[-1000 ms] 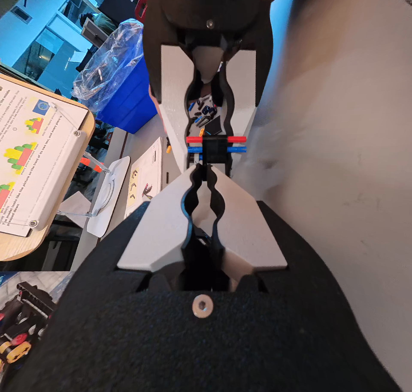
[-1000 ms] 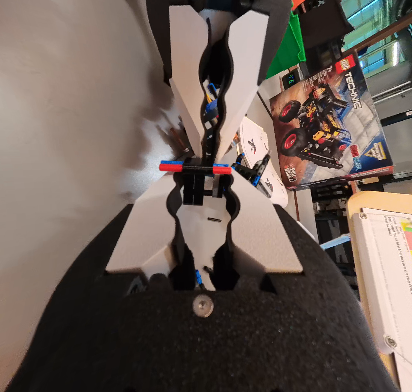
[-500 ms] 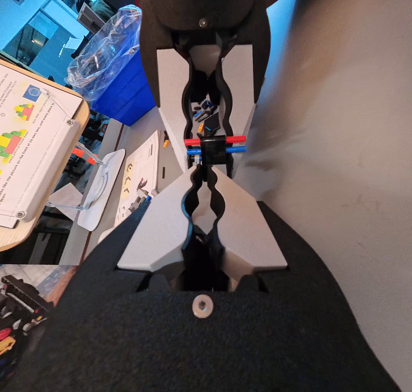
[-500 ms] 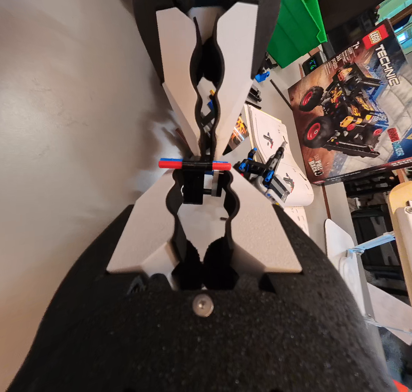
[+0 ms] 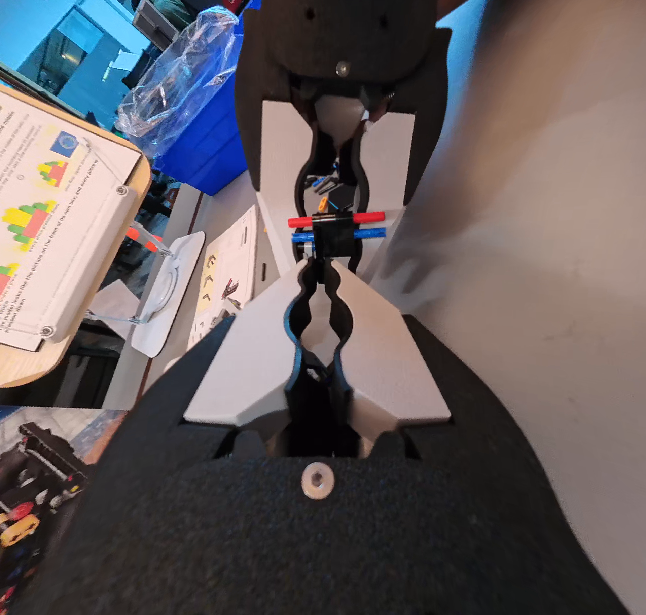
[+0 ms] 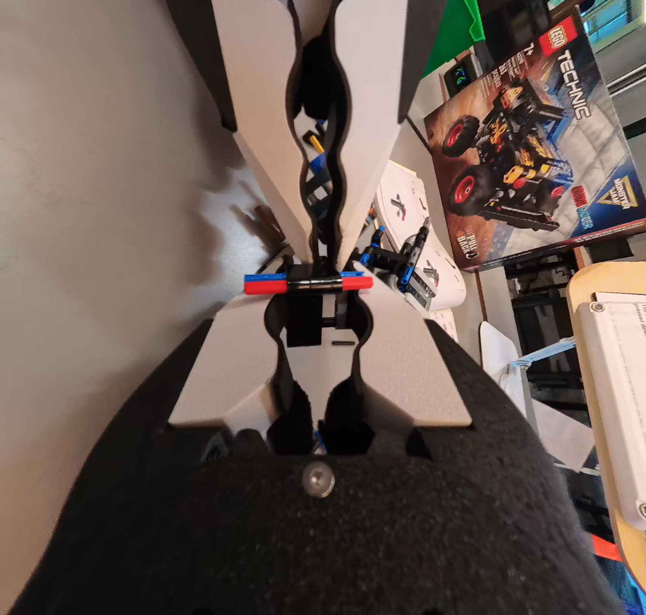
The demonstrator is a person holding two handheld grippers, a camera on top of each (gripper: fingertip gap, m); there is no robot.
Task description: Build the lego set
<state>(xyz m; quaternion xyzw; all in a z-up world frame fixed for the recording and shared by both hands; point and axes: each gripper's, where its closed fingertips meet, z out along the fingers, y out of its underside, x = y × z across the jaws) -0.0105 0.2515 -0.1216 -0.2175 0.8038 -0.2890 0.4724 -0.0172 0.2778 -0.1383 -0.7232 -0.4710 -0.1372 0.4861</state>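
A small black lego assembly [image 5: 334, 236] with a red axle [image 5: 368, 216] and a blue axle [image 5: 370, 232] through it hangs in the air between my two grippers, which face each other tip to tip. My left gripper [image 5: 320, 266] is shut on a thin black part at the assembly's near side. My right gripper [image 6: 314, 296] is shut on the black block [image 6: 303, 322] of the same assembly. In the right wrist view the left gripper [image 6: 323, 256] comes down from the top, and the red axle [image 6: 265, 286] lies just under the blue one.
Below lies a grey table [image 5: 524, 283]. A lego box [image 6: 524, 144], an open instruction booklet [image 6: 412, 214] and a partly built model [image 6: 402, 266] lie to the right. A blue bin [image 5: 202, 151] with a plastic bag, a wooden board [image 5: 35, 364] bearing a sheet, and loose parts [image 5: 327, 186] also show. The tips of both grippers are at nearly the same place.
Both grippers have tilted and shifted together with the assembly still held between them. In the right wrist view the blue axle has come into sight above the red one.
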